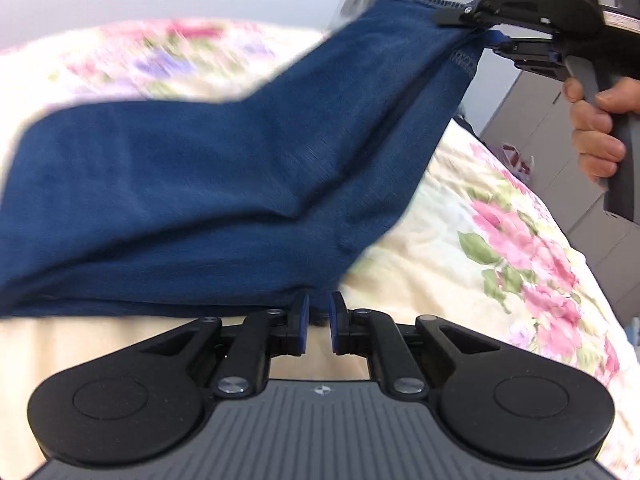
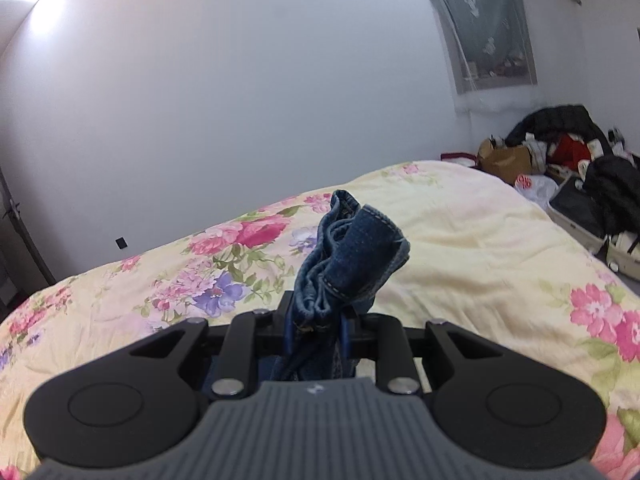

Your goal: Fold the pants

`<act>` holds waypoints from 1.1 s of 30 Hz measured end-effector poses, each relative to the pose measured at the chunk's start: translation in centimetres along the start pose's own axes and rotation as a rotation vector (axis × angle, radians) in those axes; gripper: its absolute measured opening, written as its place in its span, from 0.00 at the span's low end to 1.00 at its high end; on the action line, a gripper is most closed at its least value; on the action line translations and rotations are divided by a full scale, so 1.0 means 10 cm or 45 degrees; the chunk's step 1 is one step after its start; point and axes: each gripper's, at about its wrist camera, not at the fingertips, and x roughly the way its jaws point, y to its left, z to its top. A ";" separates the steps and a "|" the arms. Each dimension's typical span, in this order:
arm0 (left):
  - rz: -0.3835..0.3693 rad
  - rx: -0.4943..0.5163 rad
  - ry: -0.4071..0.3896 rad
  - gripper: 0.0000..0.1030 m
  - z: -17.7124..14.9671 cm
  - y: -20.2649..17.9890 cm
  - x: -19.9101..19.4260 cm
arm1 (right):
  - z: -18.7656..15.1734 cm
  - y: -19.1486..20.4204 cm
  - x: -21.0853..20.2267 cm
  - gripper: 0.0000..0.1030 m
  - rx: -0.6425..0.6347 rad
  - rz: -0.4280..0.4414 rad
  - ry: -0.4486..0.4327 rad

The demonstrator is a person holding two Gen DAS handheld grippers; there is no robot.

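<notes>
The blue denim pants (image 1: 208, 184) lie partly on the floral bed cover, with one end lifted up to the upper right. My right gripper (image 1: 486, 32) is shut on that raised hem; in the right wrist view its jaws (image 2: 316, 328) pinch a bunched wad of denim (image 2: 352, 256) that sticks up above them. My left gripper (image 1: 319, 322) sits at the near edge of the pants. Its blue-padded jaws stand a narrow gap apart, with the fabric edge just past their tips and nothing clearly between them.
The bed cover (image 1: 460, 264) is cream with pink flowers and fills both views (image 2: 460, 240). A heap of bags, clothes and an open suitcase (image 2: 568, 168) lies on the floor at the far right. A white wall (image 2: 240, 100) stands behind the bed.
</notes>
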 end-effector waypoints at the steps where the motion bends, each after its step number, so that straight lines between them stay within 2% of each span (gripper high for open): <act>1: 0.019 -0.010 -0.020 0.11 0.01 0.10 -0.12 | 0.02 0.15 -0.03 0.16 -0.046 0.002 -0.006; 9: 0.224 -0.180 -0.160 0.11 0.06 1.11 -1.04 | 0.00 1.30 0.04 0.17 -0.243 0.006 0.017; 16: 0.358 -0.297 -0.225 0.11 -0.03 1.80 -1.52 | -0.40 2.33 0.37 0.17 -0.433 0.051 0.085; 20: 0.380 -0.375 -0.231 0.11 -0.12 2.16 -1.68 | -0.95 2.82 0.63 0.16 -0.602 0.124 0.197; 22: 0.379 -0.404 -0.225 0.11 -0.16 2.27 -1.71 | -1.30 3.01 0.76 0.16 -0.707 0.153 0.288; 26: 0.368 -0.442 -0.211 0.11 -0.22 2.43 -1.73 | -1.84 3.18 0.92 0.18 -0.907 0.163 0.418; 30: 0.321 -0.473 -0.194 0.14 -0.21 2.49 -1.70 | -2.05 3.21 1.02 0.22 -1.053 0.185 0.471; 32: 0.273 -0.488 -0.190 0.17 -0.17 2.51 -1.67 | -2.01 3.18 1.01 0.24 -1.023 0.204 0.493; 33: 0.255 -0.491 -0.190 0.20 -0.15 2.51 -1.66 | -1.95 3.16 1.03 0.28 -0.984 0.228 0.516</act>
